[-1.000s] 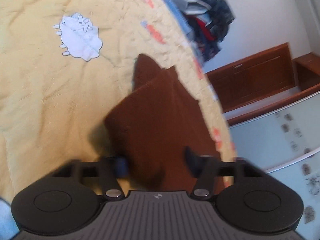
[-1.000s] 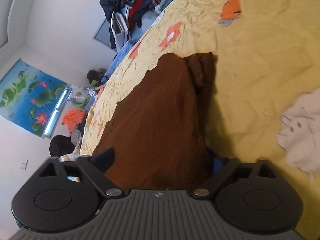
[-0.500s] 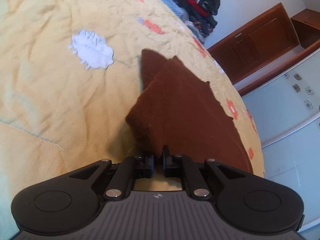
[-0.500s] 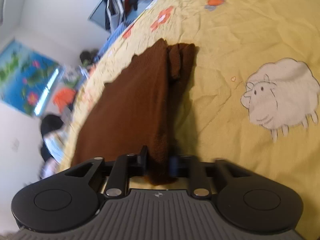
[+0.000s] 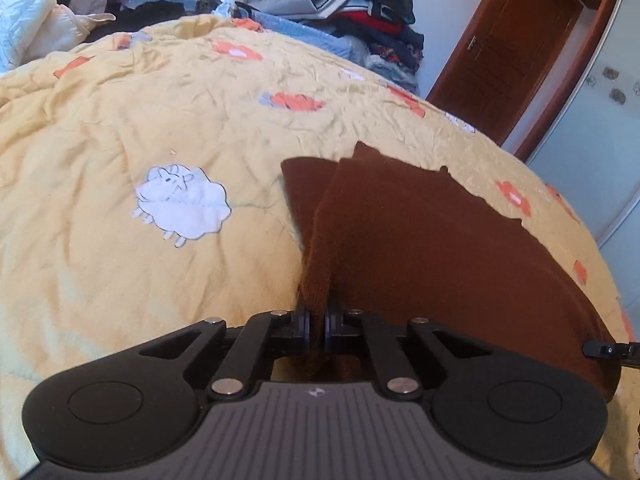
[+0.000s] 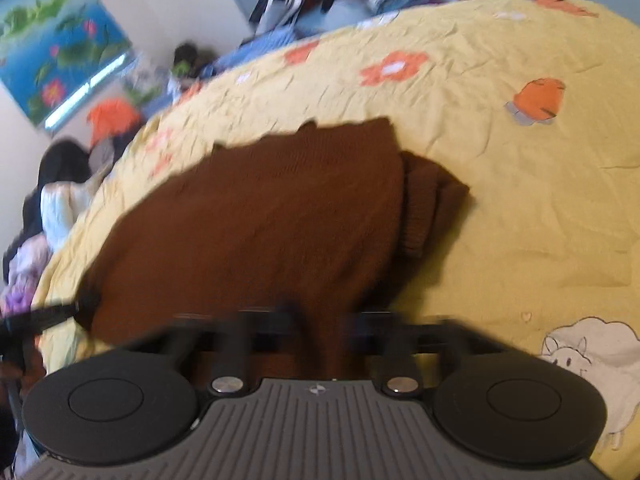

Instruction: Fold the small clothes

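Note:
A brown knit sweater [image 5: 420,240] lies on the yellow bedspread [image 5: 120,120], its near edge pulled up off the bed. My left gripper [image 5: 316,320] is shut on one near corner, the jaws closing tight on a pinch of knit. In the right wrist view the same sweater [image 6: 260,220] spreads away, a ribbed sleeve folded at its right side. My right gripper [image 6: 324,320], blurred, is closing on the other near corner, with fabric pressed between the pads. Each gripper's tip shows at the other view's edge: the right gripper [image 5: 600,348] and the left gripper [image 6: 60,312].
A sheep print [image 5: 180,204] and orange flowers mark the bedspread [image 6: 520,200]. A heap of clothes [image 5: 352,4] sits past the far edge of the bed. A wooden door [image 5: 500,40] and a pale wardrobe [image 5: 600,140] stand at the right.
Both grippers went from open around the sweater's near edge to shut on it. Both have rolled upright and lifted the edge a little off the bed.

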Available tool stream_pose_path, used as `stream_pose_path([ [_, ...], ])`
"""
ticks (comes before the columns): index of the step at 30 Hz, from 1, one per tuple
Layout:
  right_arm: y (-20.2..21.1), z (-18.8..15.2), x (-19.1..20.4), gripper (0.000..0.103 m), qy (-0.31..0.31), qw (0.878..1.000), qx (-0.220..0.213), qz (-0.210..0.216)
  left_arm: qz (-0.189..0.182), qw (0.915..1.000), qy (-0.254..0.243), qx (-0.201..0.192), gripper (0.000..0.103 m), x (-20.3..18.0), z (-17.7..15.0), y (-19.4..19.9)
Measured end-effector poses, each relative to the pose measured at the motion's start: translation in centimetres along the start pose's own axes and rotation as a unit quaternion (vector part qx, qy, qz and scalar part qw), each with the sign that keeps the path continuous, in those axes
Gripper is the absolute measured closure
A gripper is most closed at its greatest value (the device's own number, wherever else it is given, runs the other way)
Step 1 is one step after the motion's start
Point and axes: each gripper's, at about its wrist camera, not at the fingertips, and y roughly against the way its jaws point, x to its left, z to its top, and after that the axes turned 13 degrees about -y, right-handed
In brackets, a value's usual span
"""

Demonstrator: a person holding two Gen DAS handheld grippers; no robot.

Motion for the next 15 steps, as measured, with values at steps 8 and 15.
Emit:
stream_pose_path([
  [8,2.9,-0.9,-1.8,0.068,-0.009,1.000,-0.024,-0.017,-0.023,0.9985,-0.021,-0.045,0.075,0.9,0.2,3.2],
  [15,1.4,3.5,2.8,0.031,0.026,0.996,-0.075,0.035,-0.011,0.9976,-0.002,-0.068,0.015,1.6,6.1,-1.1],
])
